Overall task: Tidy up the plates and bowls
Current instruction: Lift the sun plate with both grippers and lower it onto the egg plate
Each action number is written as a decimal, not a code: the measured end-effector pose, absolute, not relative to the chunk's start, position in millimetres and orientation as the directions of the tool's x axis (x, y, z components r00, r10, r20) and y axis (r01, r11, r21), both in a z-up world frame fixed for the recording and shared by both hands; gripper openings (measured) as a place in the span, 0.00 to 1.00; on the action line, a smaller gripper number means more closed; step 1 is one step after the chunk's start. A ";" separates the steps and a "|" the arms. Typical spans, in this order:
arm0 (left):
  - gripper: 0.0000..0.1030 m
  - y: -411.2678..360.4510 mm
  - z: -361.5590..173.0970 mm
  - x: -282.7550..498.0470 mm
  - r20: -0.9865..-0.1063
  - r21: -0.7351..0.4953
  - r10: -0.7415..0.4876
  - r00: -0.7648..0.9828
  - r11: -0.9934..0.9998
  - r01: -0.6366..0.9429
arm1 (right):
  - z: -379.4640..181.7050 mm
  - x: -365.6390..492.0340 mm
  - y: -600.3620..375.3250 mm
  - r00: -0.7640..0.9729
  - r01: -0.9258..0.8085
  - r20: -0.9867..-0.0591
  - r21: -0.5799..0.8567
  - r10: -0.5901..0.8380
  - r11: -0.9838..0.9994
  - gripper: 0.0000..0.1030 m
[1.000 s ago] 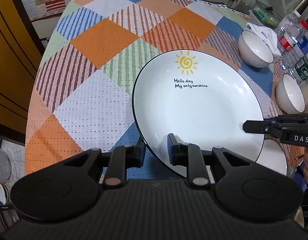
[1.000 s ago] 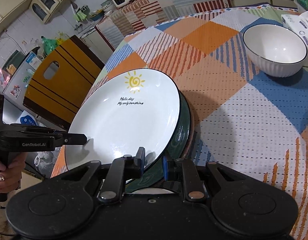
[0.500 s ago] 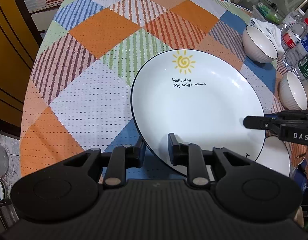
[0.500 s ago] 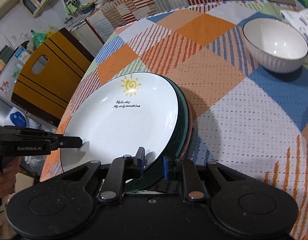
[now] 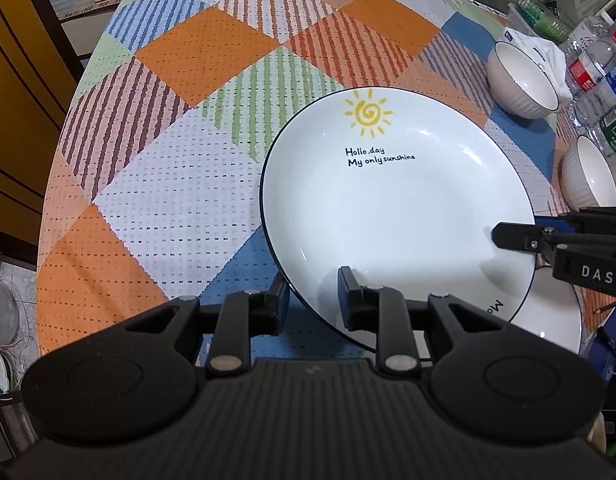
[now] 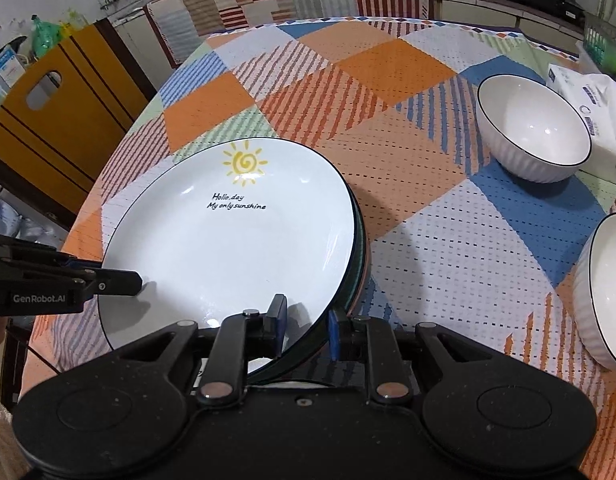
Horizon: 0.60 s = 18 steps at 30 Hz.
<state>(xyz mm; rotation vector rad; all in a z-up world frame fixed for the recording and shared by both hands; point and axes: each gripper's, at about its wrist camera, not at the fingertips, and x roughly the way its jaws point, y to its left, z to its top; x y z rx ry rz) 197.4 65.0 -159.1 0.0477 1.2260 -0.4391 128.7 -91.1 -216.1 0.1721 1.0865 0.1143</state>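
both tools, left tool point(image 5: 310, 294) and right tool point(image 6: 305, 328), pinching the sun plate point(image 5: 392, 208) rim, jaws just easing; two bowls point(image 6: 534, 128) not stacked yet

Even indoor light, sharp, fisheye-warped edges

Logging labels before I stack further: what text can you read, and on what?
"Hollo,day / My only sunshine": sun plate.
"DAS": right gripper.
"GenRobot.AI": left gripper.
"Mo", cut off: lower white plate.
Water bottles, tissue pack: labels too blurred.
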 end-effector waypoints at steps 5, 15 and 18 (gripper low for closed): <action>0.23 56.0 -162.8 197.5 -0.929 -0.184 -0.279 0.244 0.918 0.351 | -215.6 129.8 -79.0 0.434 -0.004 -0.898 0.081 0.075 0.997 0.26; 0.25 32.8 -150.3 184.6 -0.955 -0.068 -0.163 0.249 0.934 0.351 | -222.9 124.9 -74.6 0.473 -0.047 -0.881 0.016 0.036 0.999 0.28; 0.25 26.9 -148.3 178.9 -0.956 -0.034 -0.129 0.262 0.940 0.340 | -220.4 122.0 -77.2 0.488 -0.055 -0.871 0.025 0.049 0.998 0.29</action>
